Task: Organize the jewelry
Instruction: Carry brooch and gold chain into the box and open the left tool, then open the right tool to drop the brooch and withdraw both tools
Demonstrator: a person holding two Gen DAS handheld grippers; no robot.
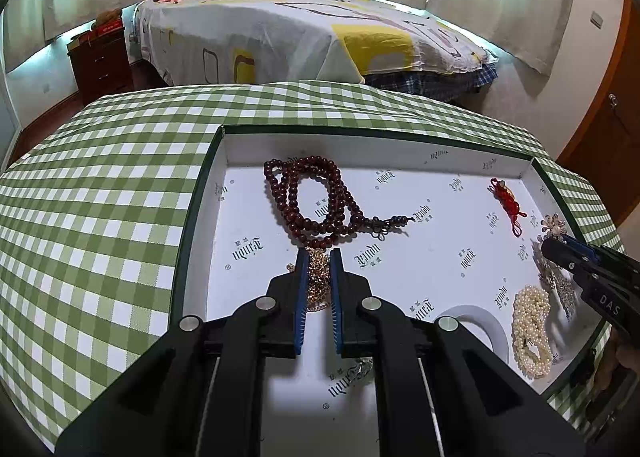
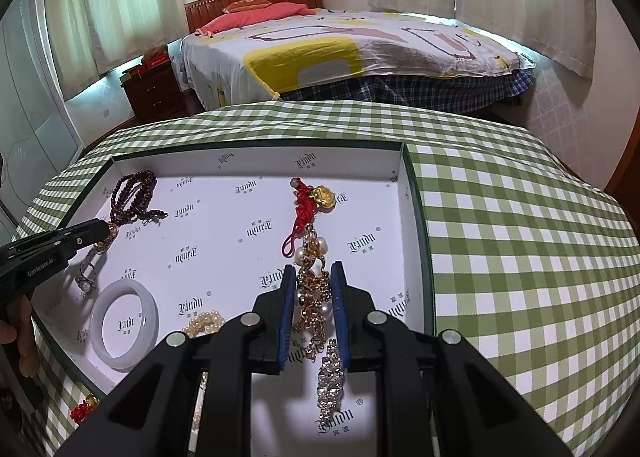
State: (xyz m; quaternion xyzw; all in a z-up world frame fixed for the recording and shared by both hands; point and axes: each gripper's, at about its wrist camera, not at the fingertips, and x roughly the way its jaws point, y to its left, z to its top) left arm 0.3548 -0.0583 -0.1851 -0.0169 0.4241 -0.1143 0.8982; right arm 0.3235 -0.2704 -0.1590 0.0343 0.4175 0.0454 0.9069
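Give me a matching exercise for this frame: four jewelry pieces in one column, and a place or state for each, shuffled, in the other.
Things:
1. dark red bead necklace
2. white bangle
3. gold chain
4. red knotted charm

Places or states:
A. between the pads of the left gripper
B. lying flat near the box's front left corner in the right wrist view
C. coiled at the far left of the box
D. near the box's far wall, just beyond the right gripper

Pairs: 1-C, 2-B, 3-A, 4-D
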